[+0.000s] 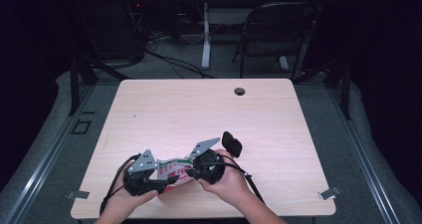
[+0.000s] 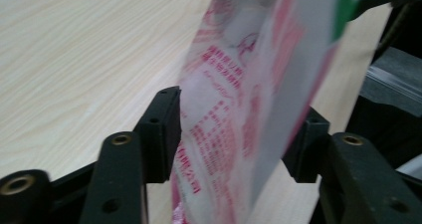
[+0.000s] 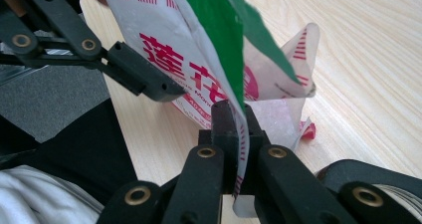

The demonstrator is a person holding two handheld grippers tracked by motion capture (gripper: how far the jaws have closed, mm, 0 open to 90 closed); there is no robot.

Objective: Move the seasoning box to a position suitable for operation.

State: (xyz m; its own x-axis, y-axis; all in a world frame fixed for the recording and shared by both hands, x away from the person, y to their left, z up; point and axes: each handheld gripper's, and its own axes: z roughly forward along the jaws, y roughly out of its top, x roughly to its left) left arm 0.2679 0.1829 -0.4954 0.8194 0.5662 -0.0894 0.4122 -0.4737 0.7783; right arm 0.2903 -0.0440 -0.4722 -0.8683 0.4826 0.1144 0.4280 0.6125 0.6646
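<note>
Bag: near the table edge at 6 o'clock, between both grippers.
Left gripper: jaws spread, bag between them.
Right gripper: pressed together, pinching the bag edge at 3 o'clock.

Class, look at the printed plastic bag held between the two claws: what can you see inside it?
The bag looks flat and milky-white with red print. The right claw pinches its edge, and it sits between the left claw's jaws. Any contents are hidden by the printed film, so nothing inside can be made out.
</note>
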